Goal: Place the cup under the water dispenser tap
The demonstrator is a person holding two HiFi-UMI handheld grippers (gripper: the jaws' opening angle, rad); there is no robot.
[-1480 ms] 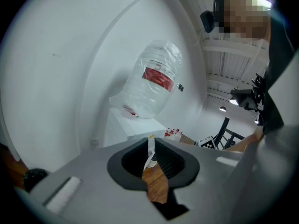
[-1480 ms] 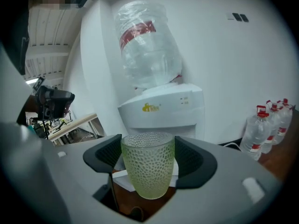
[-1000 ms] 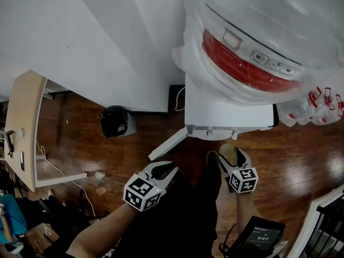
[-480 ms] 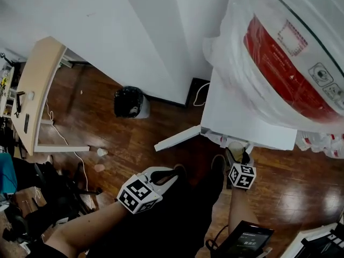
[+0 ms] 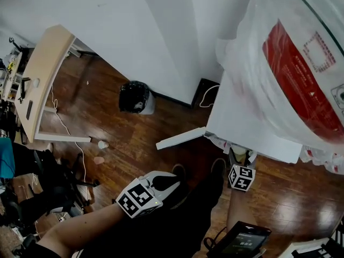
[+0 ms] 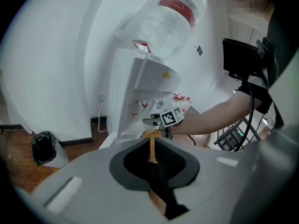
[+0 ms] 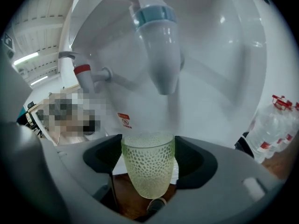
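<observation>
A pale green glass cup [image 7: 148, 164] with a dimpled wall stands upright between the jaws of my right gripper [image 7: 149, 171], which is shut on it. The blue-capped tap [image 7: 161, 50] hangs directly above the cup's rim, with a gap between them. A red tap [image 7: 86, 78] is to its left. In the head view the right gripper [image 5: 239, 159] and cup [image 5: 238, 151] sit at the front edge of the white water dispenser [image 5: 252, 122]. My left gripper [image 5: 169, 180] hovers lower left over the floor, jaws nearly together and holding nothing.
A big water bottle [image 5: 290, 63] wrapped in plastic tops the dispenser. A black bin [image 5: 137, 97] stands by the wall, a wooden desk [image 5: 43, 74] at the far left. A white panel [image 5: 180, 137] juts from the dispenser's base. Spare bottles [image 7: 275, 125] stand to the right.
My right gripper has sunk with the cup and gone in under the dispenser's front. The left gripper has only drifted a little.
</observation>
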